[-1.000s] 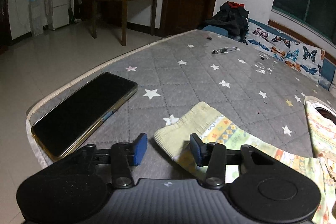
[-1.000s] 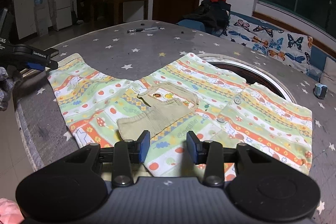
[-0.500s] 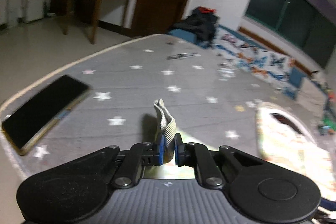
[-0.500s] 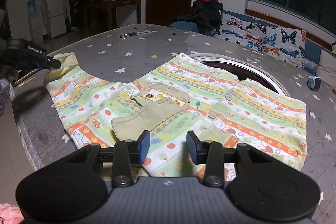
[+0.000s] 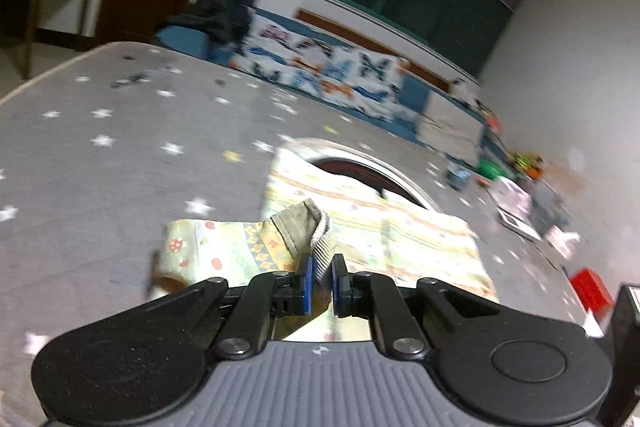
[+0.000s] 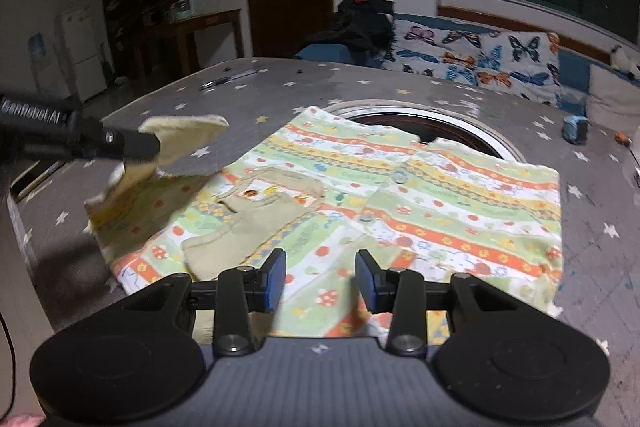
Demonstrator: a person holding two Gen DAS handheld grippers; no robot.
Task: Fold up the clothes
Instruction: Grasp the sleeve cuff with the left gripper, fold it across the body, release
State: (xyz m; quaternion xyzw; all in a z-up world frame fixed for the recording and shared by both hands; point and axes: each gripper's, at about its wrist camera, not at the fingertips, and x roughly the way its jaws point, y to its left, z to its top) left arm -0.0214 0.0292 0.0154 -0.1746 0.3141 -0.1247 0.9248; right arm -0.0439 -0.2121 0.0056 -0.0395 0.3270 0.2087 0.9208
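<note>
Left wrist view: low over the mattress [image 5: 80, 155], tilted, blurred; faces along its fingers across the shirt [image 5: 400, 227] toward the window wall, upper right of frame. Left gripper [image 5: 319, 281] fills the lower frame, close to the cloth.

Right wrist view: level, at the shirt [image 6: 440, 195] hem, facing the door, top centre. Right gripper [image 6: 320, 281] lower centre.

Shared: shirt, mattress [image 6: 280, 87], butterfly cushion [image 6: 480, 55]. The left gripper [image 6: 156, 147] shows at left edge of right view.
</note>
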